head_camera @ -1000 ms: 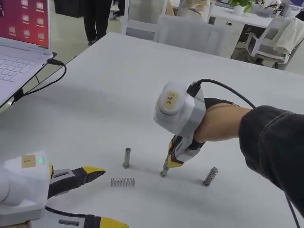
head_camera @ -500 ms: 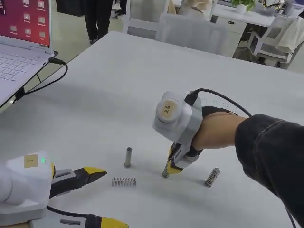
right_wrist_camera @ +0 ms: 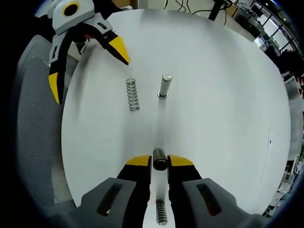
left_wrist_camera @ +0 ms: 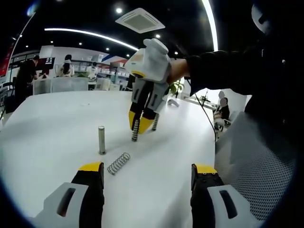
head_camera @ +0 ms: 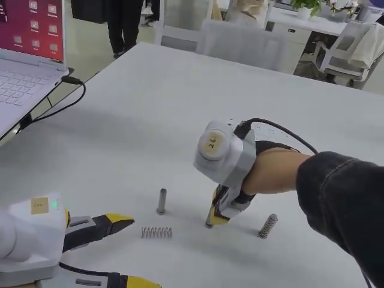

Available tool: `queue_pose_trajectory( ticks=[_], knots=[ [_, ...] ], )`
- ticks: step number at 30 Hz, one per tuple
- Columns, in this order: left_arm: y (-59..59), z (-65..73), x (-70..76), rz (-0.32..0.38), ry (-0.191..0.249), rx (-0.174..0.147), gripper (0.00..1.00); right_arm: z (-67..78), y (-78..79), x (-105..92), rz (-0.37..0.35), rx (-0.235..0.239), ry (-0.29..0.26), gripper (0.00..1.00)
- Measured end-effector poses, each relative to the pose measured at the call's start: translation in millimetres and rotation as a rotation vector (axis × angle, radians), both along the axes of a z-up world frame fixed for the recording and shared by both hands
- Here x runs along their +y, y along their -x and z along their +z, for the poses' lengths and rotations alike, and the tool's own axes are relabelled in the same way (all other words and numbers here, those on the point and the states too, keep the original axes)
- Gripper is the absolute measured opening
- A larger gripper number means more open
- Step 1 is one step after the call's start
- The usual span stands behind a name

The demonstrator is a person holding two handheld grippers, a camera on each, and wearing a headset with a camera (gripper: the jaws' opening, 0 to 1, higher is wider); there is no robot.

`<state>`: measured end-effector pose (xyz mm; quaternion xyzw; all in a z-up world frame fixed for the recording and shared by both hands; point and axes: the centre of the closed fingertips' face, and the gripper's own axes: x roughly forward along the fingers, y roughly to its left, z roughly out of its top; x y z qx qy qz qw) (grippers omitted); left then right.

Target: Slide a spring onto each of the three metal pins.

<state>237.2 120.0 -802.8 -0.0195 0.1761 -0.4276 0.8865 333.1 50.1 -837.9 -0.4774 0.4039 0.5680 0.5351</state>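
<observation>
My right gripper (head_camera: 212, 218) stands over the middle pin, shut on a spring (right_wrist_camera: 160, 159) that sits around that pin, low near the table. The same spring (left_wrist_camera: 135, 130) shows between its yellow tips (left_wrist_camera: 141, 124) in the left gripper view. To the left stands a bare metal pin (head_camera: 161, 201) (left_wrist_camera: 101, 139) (right_wrist_camera: 164, 84). A loose spring (head_camera: 156, 231) (left_wrist_camera: 118, 163) (right_wrist_camera: 132, 94) lies flat in front of it. The right-hand pin wears a spring (head_camera: 267, 225) (left_wrist_camera: 155, 121) (right_wrist_camera: 160, 211). My left gripper (head_camera: 133, 252) (left_wrist_camera: 147, 172) (right_wrist_camera: 88, 69) hovers open near the loose spring, holding nothing.
An open laptop (head_camera: 27, 54) with its cable (head_camera: 66, 99) sits at the far left of the white table (head_camera: 180, 108). Chairs (head_camera: 240, 42) and a standing person (head_camera: 123, 21) are beyond the far edge.
My right gripper has sunk lower over the middle pin, taking the spring down along it. The left gripper has stayed put and open.
</observation>
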Motion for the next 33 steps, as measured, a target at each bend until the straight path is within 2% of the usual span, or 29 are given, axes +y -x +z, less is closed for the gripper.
queue_pose_trajectory(
  ticks=[14, 25, 33],
  knots=[
    [-5.6, -4.6, 3.7, -0.003, -0.034, -0.003, 0.64, 6.7, 1.5, -3.1, -0.015, -0.012, -0.047, 0.25],
    [-14.1, -11.9, 5.2, -0.008, -0.059, 0.007, 0.59, 24.1, 3.6, -4.2, -0.023, -0.047, -0.095, 0.27],
    [-23.3, -13.7, 6.2, -0.020, -0.080, -0.003, 0.54, 40.7, 7.7, -5.2, -0.046, -0.076, -0.142, 0.28]
  ],
)
